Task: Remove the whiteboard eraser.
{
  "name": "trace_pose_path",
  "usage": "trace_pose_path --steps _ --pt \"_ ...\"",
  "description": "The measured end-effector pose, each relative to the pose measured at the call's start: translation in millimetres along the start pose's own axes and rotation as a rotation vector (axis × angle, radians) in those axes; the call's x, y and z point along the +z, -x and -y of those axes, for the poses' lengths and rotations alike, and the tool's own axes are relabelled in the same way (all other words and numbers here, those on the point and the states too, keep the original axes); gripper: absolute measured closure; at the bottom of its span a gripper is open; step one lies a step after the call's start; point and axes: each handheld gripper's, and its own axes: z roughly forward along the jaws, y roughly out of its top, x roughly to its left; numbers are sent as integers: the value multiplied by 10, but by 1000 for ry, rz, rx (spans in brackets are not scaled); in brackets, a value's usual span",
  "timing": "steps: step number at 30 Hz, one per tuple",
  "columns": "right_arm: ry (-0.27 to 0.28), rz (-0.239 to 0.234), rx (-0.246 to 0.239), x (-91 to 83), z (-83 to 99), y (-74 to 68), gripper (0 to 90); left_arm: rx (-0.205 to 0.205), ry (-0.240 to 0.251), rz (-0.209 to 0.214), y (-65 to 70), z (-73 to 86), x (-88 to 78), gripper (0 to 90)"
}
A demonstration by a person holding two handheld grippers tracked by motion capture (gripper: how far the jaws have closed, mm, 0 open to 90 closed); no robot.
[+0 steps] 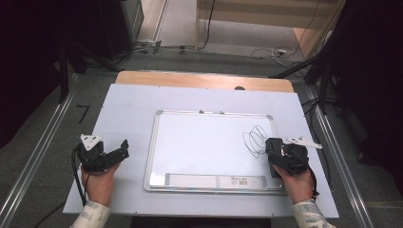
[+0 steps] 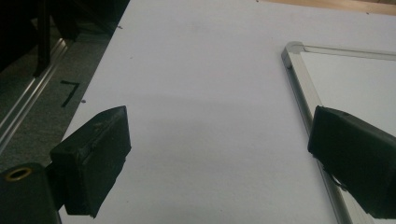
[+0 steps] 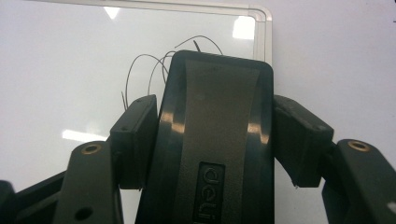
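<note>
Glossy white whiteboard (image 1: pixel 209 142) rimmed in brushed metal; shiny black plastic eraser (image 3: pixel 217 140); matt pale sheet over wooden tabletop (image 1: pixel 204 80).

The whiteboard (image 1: pixel 209 142) is showing a white surface inside a silver frame, with looping black scribbles (image 1: pixel 254 139) near its right edge. The eraser (image 3: pixel 217 140) is appearing black with a grey centre panel and grey lettering. The right gripper (image 1: pixel 274 151) and left gripper (image 1: pixel 124 149) are showing black jaws, each carrying a pale grey plate. The table cover (image 1: pixel 128 109) is reading pale blue-white over a light wood tabletop (image 1: pixel 204 80).
</note>
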Motion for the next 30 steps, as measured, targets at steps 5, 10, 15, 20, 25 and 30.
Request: trace_pose_path --steps 5,10,15,20,25,30 --pt "2 -3 -10 53 -50 -12 343 -1 0 0 -2 0 2 63" --pt "-2 -8 -16 125 -126 -28 343 -1 0 1 0 -1 10 63" --pt "-4 -6 -21 199 -197 -43 343 0 -4 0 -8 -1 5 63" --pt "-5 -8 -25 226 -221 -54 343 -3 -5 3 -14 0 7 63" --pt "-1 -10 -23 233 -237 -48 343 -4 -5 3 -13 0 6 63" --pt "0 -14 -24 248 -252 -50 343 -2 -9 3 -12 0 9 63"
